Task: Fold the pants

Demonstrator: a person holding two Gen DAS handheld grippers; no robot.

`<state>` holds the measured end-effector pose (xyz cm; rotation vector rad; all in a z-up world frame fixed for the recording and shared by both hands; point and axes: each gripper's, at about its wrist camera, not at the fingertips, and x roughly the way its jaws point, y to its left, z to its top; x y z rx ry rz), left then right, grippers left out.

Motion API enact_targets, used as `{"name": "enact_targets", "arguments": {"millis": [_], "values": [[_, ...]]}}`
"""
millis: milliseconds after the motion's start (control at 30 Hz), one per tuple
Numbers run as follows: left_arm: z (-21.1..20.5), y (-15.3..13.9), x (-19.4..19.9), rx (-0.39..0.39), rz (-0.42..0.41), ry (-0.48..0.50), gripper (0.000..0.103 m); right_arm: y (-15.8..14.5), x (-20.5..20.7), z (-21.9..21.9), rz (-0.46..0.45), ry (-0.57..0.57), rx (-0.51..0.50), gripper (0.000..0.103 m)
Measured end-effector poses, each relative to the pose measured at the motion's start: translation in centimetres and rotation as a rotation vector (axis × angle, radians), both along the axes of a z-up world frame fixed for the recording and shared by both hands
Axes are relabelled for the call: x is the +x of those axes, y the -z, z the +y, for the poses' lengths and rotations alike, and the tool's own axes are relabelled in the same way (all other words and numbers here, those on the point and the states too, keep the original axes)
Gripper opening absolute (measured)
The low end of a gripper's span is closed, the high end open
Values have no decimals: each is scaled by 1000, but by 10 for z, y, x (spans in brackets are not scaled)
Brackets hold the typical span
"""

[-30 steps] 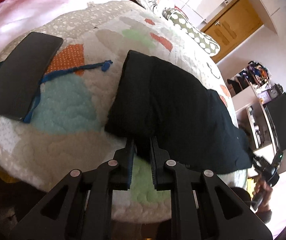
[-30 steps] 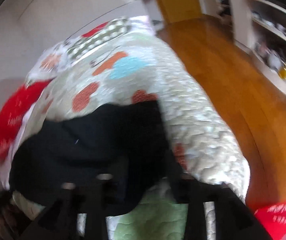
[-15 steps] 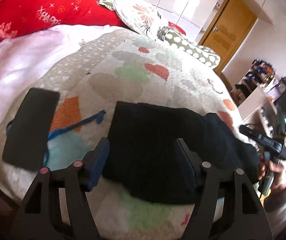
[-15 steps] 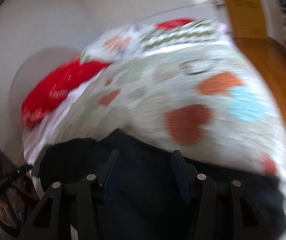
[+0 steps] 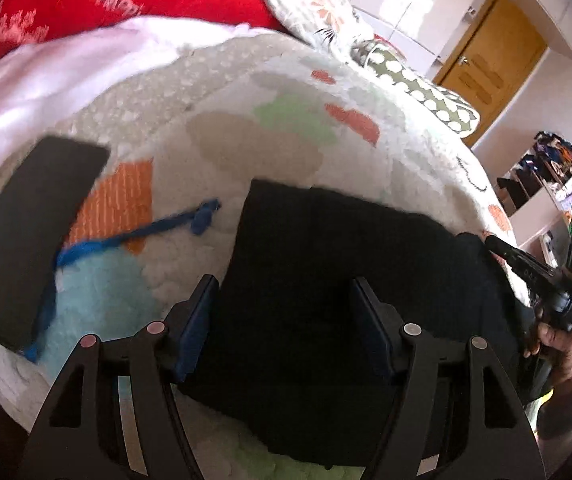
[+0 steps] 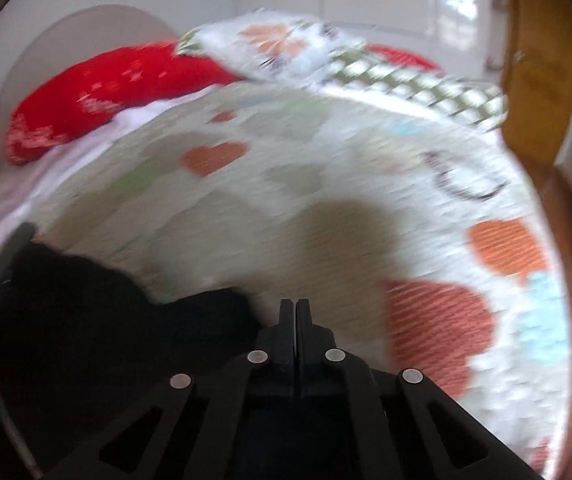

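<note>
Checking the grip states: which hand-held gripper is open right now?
The left hand-held gripper, fingers spread over the black pants; the right hand-held gripper is shut.

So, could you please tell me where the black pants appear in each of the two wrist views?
Left wrist view: the black pants fill the lower centre, lying folded on the quilt, seen between the open fingers of the left gripper.
Right wrist view: the pants sit at the lower left, left of the shut right gripper.
Shared landmark: the red pillow, upper left in both views.
</note>
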<state>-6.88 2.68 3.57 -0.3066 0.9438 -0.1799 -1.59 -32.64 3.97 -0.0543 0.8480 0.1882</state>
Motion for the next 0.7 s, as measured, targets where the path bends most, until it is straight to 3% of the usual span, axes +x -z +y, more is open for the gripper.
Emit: {"name": "enact_targets", "arguments": {"millis": [67,167,233,300,400,500,567,600,633,700], "values": [[-1,3,2,11,6,0,67,10,6,-8,68,11,91,1],[1,-7,0,15,-6,-5,67,5,4,-16,94,-13,268,4],[6,-10,0,7,-3,-21,67,-3,0,-15,84,-39,275,18],[12,-11,1,-23,0,-39,67,-9,-3,-14,76,-62,289,40],[18,-12,2,-23,-9,-69,67,-8,2,-11,101,-94,313,45],[16,-6,10,-42,25,-51,68,3,11,4,137,-158,304,45],[9,-3,14,-42,44,-18,68,9,10,21,144,-209,242,41],[5,-4,14,-42,38,7,67,8,7,32,115,-232,170,19],[-2,-8,13,-29,25,38,67,6,4,39,98,-240,112,12],[-13,-21,8,5,-33,71,53,1,2,43,91,-235,65,7]]}}
